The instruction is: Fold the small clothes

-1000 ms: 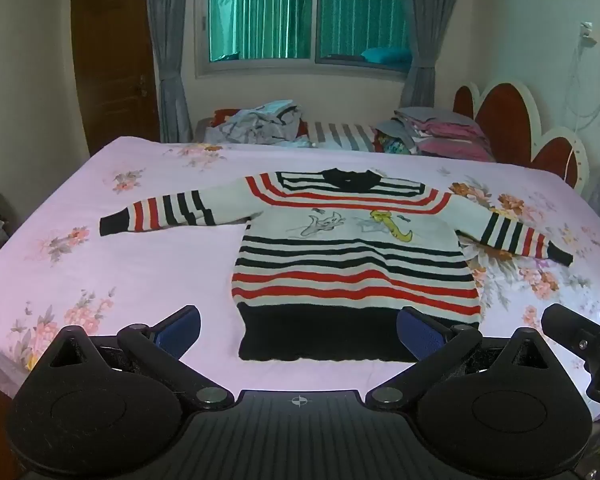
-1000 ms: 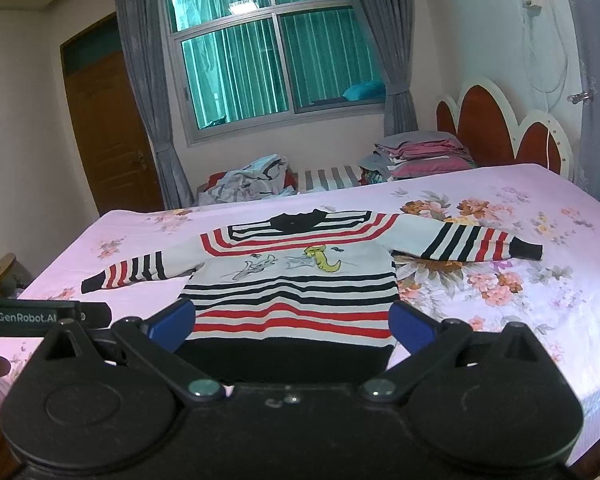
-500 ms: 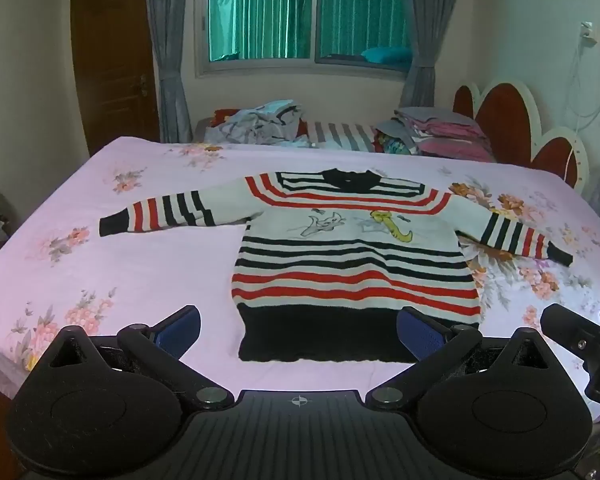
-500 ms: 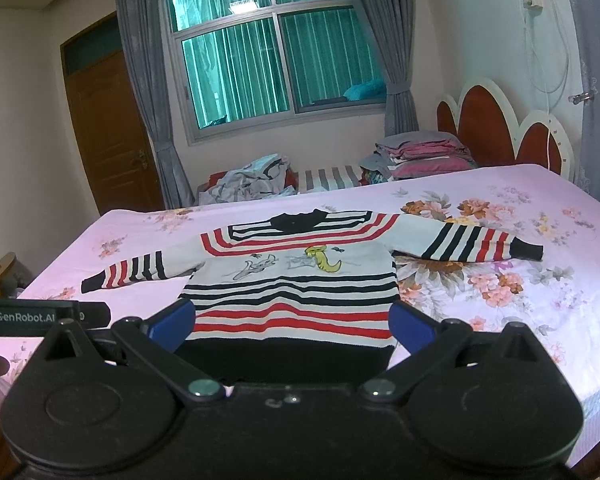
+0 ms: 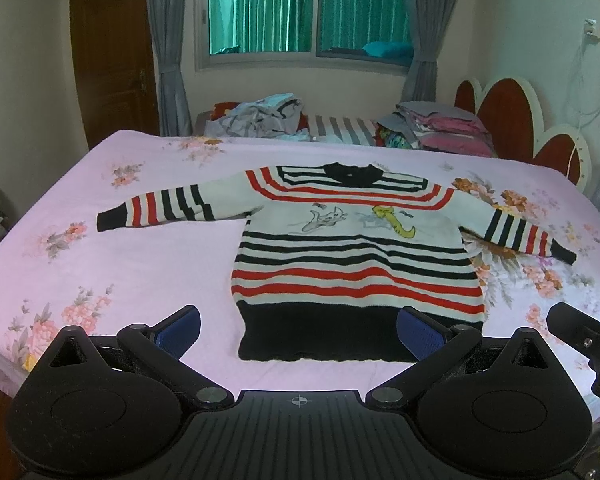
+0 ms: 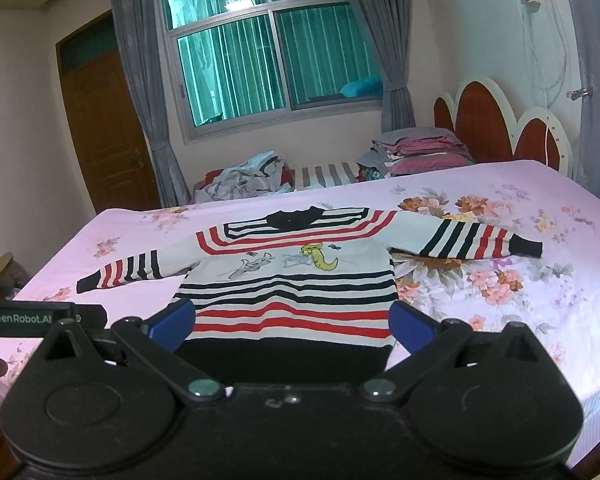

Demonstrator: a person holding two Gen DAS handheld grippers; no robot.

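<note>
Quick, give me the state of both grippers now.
Left gripper: open, holding nothing, short of the striped knit sweater.
Right gripper: open, holding nothing.

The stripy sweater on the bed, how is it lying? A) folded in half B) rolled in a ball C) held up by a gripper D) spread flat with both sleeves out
D: the sweater lies flat on the bed, a sleeve stretched to each side, both grippers open and clear of it.
</note>
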